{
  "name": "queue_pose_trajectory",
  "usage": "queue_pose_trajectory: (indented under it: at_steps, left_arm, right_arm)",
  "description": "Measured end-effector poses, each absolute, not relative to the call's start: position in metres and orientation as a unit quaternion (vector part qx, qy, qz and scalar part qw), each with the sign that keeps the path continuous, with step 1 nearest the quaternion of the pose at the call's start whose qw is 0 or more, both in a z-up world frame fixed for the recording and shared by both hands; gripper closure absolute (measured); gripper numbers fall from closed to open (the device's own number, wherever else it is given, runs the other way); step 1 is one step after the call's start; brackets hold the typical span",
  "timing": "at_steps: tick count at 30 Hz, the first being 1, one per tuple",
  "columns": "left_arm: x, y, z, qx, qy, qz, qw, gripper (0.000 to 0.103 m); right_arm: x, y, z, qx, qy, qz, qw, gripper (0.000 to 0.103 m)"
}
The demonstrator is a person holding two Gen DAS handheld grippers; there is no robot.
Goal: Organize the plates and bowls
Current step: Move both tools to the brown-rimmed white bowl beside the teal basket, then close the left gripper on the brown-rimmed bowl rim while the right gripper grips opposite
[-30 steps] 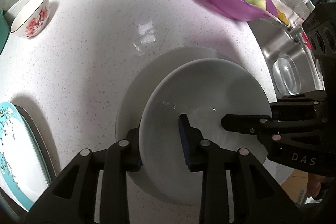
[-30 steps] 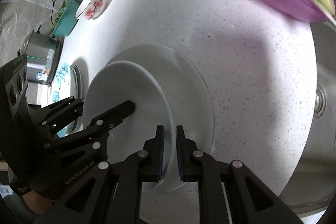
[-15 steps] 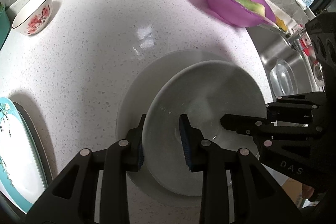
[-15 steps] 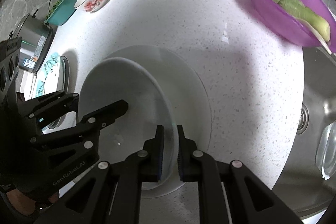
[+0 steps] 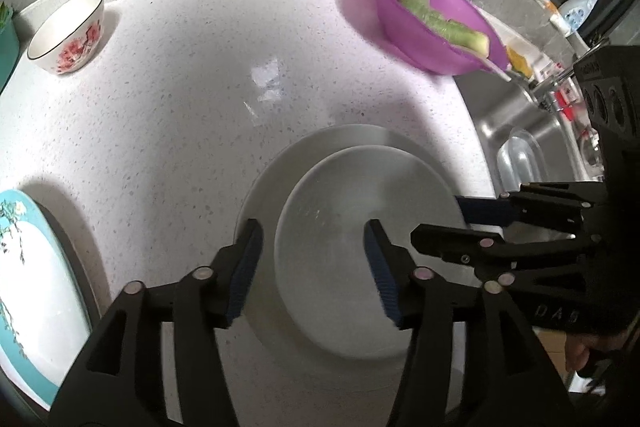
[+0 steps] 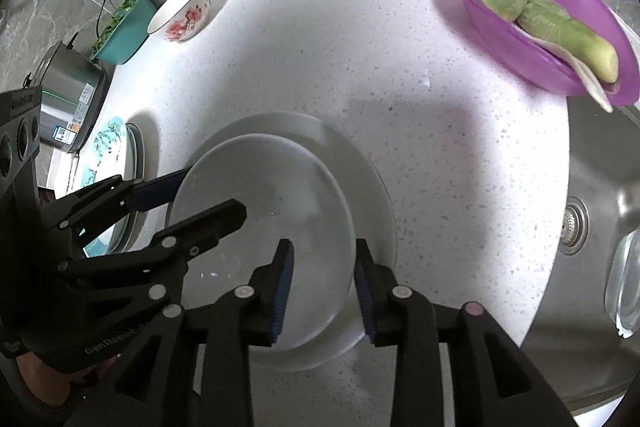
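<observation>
A smaller white plate (image 5: pixel 340 267) (image 6: pixel 264 211) lies on a larger white plate (image 5: pixel 264 195) (image 6: pixel 360 179) on the speckled counter. My left gripper (image 5: pixel 314 259) (image 6: pixel 212 195) straddles the smaller plate's left rim, its jaws opening and the pads clear of the rim. My right gripper (image 6: pixel 322 267) (image 5: pixel 440 223) straddles the opposite rim with jaws also opening; the rim sits between its pads, which do not press on it.
A floral bowl (image 5: pixel 68 35) (image 6: pixel 182 13) stands at the counter's back left. A purple bowl (image 5: pixel 432 23) (image 6: pixel 536 19) of green vegetables sits beside the steel sink (image 5: pixel 520 123) (image 6: pixel 600 167). A teal floral plate (image 5: pixel 24 283) (image 6: pixel 108 143) lies at the left edge, by a steel pot (image 6: pixel 68 103).
Both grippers were shut on the smaller plate's rims; their jaws have now spread and let go. The plate has settled onto the larger plate, and the left gripper has lifted a little.
</observation>
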State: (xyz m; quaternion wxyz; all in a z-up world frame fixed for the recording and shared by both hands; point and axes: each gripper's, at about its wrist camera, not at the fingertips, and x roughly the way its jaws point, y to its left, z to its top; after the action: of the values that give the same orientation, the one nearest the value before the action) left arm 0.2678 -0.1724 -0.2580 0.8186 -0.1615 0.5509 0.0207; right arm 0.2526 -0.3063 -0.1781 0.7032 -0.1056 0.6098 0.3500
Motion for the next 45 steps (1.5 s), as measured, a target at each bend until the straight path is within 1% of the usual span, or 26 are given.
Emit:
queue_pose_trajectory:
  at_steps: [1,2,3,4,7,9,10,11,13,17,20,24,28,31,35,39,41,42,43,44,45]
  left_arm:
    - [0.264,-0.170,-0.251,-0.164,0.544,0.019,0.822,0.038]
    - [0.261,-0.167,-0.240,-0.162,0.536,0.021,0.828,0.035]
    - [0.259,-0.163,-0.233,-0.160,0.532,0.024,0.831,0.034]
    - [0.257,-0.157,-0.227,-0.162,0.531,0.025,0.831,0.034]
    - [0.251,-0.125,-0.202,-0.186,0.513,0.030,0.837,0.034]
    - [0.251,-0.089,-0.183,-0.183,0.498,0.050,0.846,0.030]
    - [0.252,-0.067,-0.175,-0.177,0.491,0.067,0.850,0.027]
    - [0.254,-0.039,-0.168,-0.168,0.487,0.094,0.852,0.026]
    - [0.261,0.006,-0.161,-0.161,0.485,0.126,0.850,0.026]
    - [0.282,0.103,-0.162,-0.166,0.491,0.170,0.838,0.026]
    - [0.300,0.155,-0.185,-0.191,0.517,0.178,0.815,0.026]
    - [0.319,0.191,-0.217,-0.202,0.541,0.181,0.796,0.026]
    - [0.330,0.198,-0.240,-0.208,0.549,0.160,0.794,0.026]
    - [0.338,0.203,-0.256,-0.212,0.558,0.151,0.788,0.026]
    - [0.345,0.210,-0.267,-0.226,0.555,0.147,0.787,0.026]
    - [0.351,0.213,-0.277,-0.210,0.558,0.148,0.789,0.026]
    - [0.354,0.210,-0.279,-0.206,0.558,0.150,0.790,0.031]
    - [0.352,0.206,-0.281,-0.206,0.558,0.149,0.790,0.035]
    - [0.352,0.206,-0.283,-0.204,0.561,0.146,0.789,0.046]
    - [0.356,0.205,-0.286,-0.204,0.565,0.144,0.786,0.052]
    - [0.358,0.203,-0.288,-0.205,0.568,0.140,0.785,0.052]
  right_arm:
    - [0.253,-0.310,-0.171,-0.104,0.606,0.352,0.705,0.059]
    - [0.254,-0.312,-0.166,-0.107,0.602,0.351,0.710,0.057]
    - [0.256,-0.314,-0.160,-0.111,0.596,0.346,0.716,0.053]
    - [0.260,-0.317,-0.154,-0.112,0.590,0.342,0.723,0.046]
    - [0.275,-0.317,-0.130,-0.092,0.578,0.344,0.734,0.045]
    - [0.288,-0.304,-0.105,-0.067,0.558,0.368,0.740,0.045]
    - [0.291,-0.296,-0.097,-0.057,0.550,0.379,0.742,0.043]
    - [0.296,-0.285,-0.086,-0.048,0.539,0.392,0.744,0.039]
    - [0.306,-0.256,-0.069,-0.036,0.520,0.410,0.748,0.035]
    - [0.326,-0.183,-0.055,-0.012,0.504,0.446,0.739,0.033]
    - [0.341,-0.124,-0.066,-0.004,0.518,0.454,0.725,0.033]
    - [0.355,-0.066,-0.100,-0.019,0.546,0.424,0.722,0.033]
    - [0.366,-0.029,-0.145,-0.023,0.586,0.394,0.708,0.033]
    - [0.370,-0.011,-0.165,-0.018,0.605,0.389,0.694,0.033]
    - [0.372,0.008,-0.183,-0.031,0.609,0.383,0.694,0.033]
    - [0.380,0.013,-0.193,-0.030,0.618,0.378,0.689,0.038]
    - [0.381,0.016,-0.198,-0.035,0.621,0.378,0.686,0.048]
    - [0.381,0.017,-0.201,-0.035,0.625,0.378,0.682,0.050]
    - [0.380,0.018,-0.203,-0.034,0.628,0.379,0.679,0.050]
    - [0.380,0.018,-0.204,-0.037,0.628,0.379,0.679,0.051]
    - [0.380,0.021,-0.205,-0.039,0.628,0.379,0.679,0.051]
